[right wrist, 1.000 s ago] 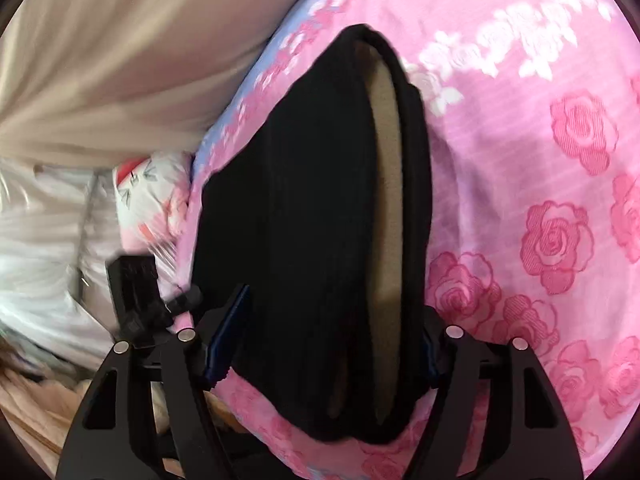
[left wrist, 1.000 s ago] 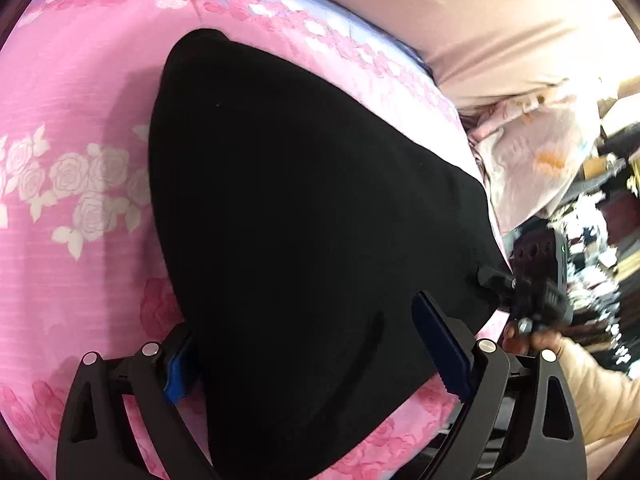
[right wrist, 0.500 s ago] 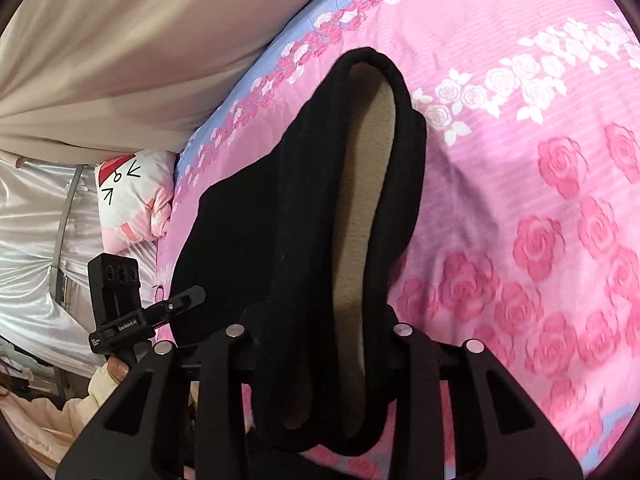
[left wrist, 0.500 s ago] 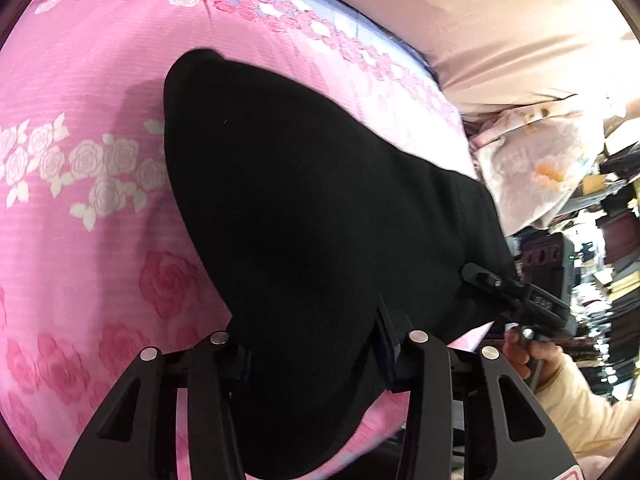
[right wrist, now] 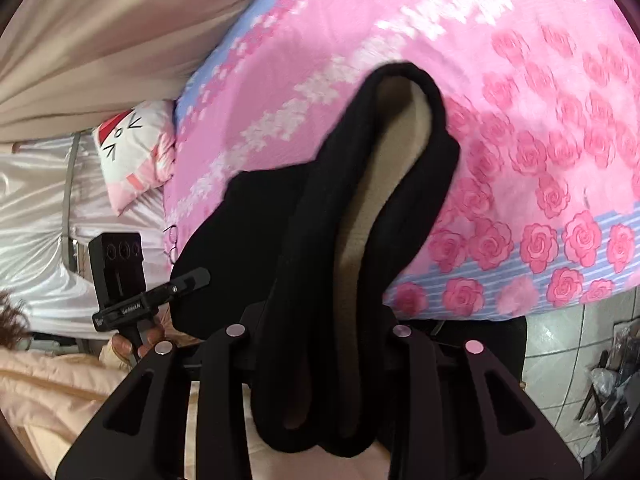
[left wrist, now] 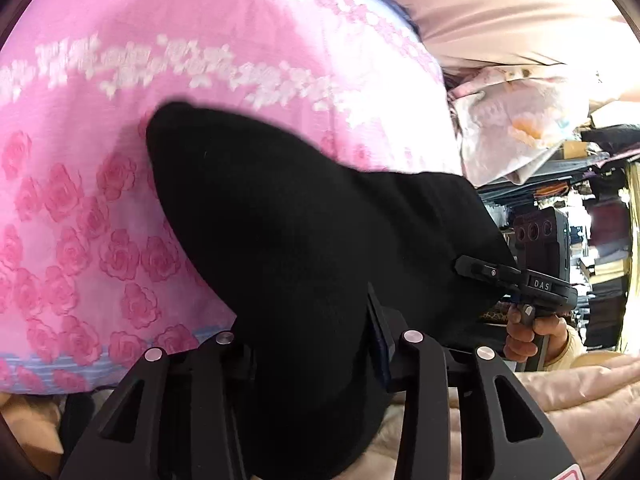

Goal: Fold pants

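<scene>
I am holding the pants (left wrist: 304, 248) in both sets of tongs. Nearest my left camera, the left tongs (left wrist: 312, 344) are closing, with a thick bunch of black cloth filling the gap between them and pressed by the pads, so the jaws are standing partly apart around the fabric. The pants are running up and away from there as one broad black sheet, their far end reaching over the pink rose-print bed (left wrist: 100, 208). To the right of the pants, the right tongs (left wrist: 476, 270) are biting the garment's edge, with a hand (left wrist: 532, 336) gripping the handle below.

Nearest my right camera, the right tongs (right wrist: 320, 344) are clamping a folded bundle of pants (right wrist: 320, 280), jaws partly apart around its thickness. The tan lining (right wrist: 372, 216) is showing inside the black fold, which is arching up past the tongs above the bed (right wrist: 560, 160). Left of the pants, the left tongs (right wrist: 192, 278) are pinching the black cloth, a hand (right wrist: 136, 340) under them. Farther left of the pants, a pillow (right wrist: 132, 148) with a cat face is lying at the bed's edge, and beyond it a beige curtain (right wrist: 100, 40) is hanging. Right of the pants, below the bed's edge, pale floor tiles (right wrist: 560, 340) are showing.
</scene>
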Tool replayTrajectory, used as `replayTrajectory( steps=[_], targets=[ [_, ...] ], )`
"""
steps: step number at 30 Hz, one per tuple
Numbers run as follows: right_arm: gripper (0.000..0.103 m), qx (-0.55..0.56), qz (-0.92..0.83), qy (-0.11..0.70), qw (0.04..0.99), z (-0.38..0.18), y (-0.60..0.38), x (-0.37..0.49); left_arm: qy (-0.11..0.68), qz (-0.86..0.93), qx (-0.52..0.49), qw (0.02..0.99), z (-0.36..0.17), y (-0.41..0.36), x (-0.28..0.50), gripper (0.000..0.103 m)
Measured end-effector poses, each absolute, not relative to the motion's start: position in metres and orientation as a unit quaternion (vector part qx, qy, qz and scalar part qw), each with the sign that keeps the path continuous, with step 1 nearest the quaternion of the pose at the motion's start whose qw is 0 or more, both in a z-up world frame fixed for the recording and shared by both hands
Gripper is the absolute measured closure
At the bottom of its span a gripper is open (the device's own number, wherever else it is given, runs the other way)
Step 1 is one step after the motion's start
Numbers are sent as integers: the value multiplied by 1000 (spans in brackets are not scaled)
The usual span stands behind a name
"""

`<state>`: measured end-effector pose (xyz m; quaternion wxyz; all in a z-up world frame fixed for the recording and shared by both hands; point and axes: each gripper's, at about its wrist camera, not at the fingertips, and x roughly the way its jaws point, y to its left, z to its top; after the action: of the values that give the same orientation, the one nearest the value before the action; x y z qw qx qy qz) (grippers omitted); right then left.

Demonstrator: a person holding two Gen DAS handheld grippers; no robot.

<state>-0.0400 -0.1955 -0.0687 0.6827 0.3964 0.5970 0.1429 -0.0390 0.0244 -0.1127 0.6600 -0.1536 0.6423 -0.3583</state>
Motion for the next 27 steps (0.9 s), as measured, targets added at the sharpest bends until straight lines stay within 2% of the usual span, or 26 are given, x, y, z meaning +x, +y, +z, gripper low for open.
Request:
replayTrajectory(
  steps=[5,10,15,18,23,24,25,26,27],
  targets=[
    [72,369,176,544,733,-11,-200,-1,588,-374,-144,702,-51,22,-12,67],
    [72,320,199,461,804,34,-215,72,489,-396,-107,770,17,11,42,67],
    [72,279,210,411,842,24,-231,150,406,-389,-71,824,37,0,109,67],
    [72,267,214,403,849,-13,-237,195,394,-377,-62,836,14,-13,153,67],
    [69,279,164,479,816,-151,-242,253,423,-340,-30,839,-88,-24,211,66],
    [55,277,141,504,806,-181,-241,257,458,-321,-24,829,-131,-28,224,66],
    [49,305,143,501,797,-201,-248,253,482,-304,-23,821,-159,-27,231,63],
    [49,342,155,471,798,-205,-260,245,493,-300,-25,816,-175,-26,233,54],
    [48,359,154,469,792,-206,-267,239,484,-303,-41,820,-188,-18,230,51]
  ],
)
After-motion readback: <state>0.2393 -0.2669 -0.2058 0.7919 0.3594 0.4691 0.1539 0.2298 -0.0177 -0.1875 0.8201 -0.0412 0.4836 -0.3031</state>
